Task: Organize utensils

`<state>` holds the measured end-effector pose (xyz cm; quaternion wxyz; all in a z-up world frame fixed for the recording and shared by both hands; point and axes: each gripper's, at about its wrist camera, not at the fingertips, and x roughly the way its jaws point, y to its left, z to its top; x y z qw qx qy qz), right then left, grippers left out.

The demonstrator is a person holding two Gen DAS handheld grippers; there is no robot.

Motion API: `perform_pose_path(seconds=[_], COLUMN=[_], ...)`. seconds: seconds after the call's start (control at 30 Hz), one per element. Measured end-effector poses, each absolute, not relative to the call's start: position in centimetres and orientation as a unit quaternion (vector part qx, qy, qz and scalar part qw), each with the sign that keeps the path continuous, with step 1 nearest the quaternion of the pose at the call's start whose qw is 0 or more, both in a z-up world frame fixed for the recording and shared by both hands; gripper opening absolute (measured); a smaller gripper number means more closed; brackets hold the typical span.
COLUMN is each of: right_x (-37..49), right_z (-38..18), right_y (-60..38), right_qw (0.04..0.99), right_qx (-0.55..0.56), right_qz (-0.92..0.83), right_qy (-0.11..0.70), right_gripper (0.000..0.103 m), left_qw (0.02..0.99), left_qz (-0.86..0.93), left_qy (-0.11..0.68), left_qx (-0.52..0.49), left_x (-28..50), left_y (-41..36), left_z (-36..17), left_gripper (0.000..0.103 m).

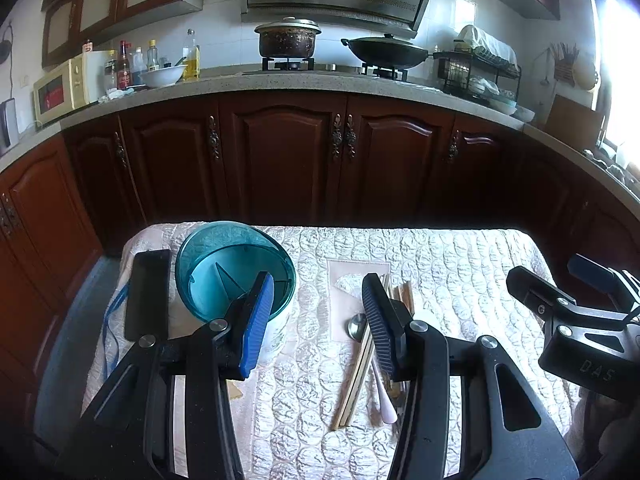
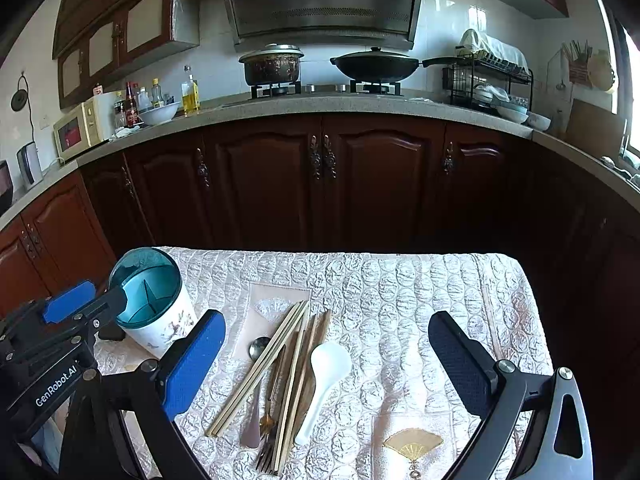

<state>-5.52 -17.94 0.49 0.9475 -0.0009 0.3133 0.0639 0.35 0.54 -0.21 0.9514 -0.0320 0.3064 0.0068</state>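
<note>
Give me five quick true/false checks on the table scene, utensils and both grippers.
1. The utensil holder stands upright and has nothing in it. True.
2. The white spoon sits inside the holder. False: it lies on the tablecloth beside the chopsticks.
3. The right gripper is open and empty. True.
4. The left gripper clamps the metal spoon. False: it is open, holding nothing.
5. The wok is on the table. False: it is on the stove.

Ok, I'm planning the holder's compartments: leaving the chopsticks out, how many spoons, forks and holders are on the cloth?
Spoons: 2, white spoon and metal spoon
Forks: 1, fork
Holders: 1, holder
Total: 4
</note>
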Motion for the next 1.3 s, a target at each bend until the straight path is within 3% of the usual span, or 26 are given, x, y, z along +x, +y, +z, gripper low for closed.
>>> perform_pose_path(seconds=[1.3], right_x=[-4.4], right_z=[-2.0], right_y=[-18.6], right_qw=[0.936], right_qx=[0.006], right_qz=[0.059], right_qy=[0.347], right_gripper=[0.101], left_qw=[0.939], left_qz=[0.009], left_qy=[0.343], left_qx=[-0.024], left_x=[2.1], left_y=[-0.4], left_z=[-2.8], left_gripper=[0.045])
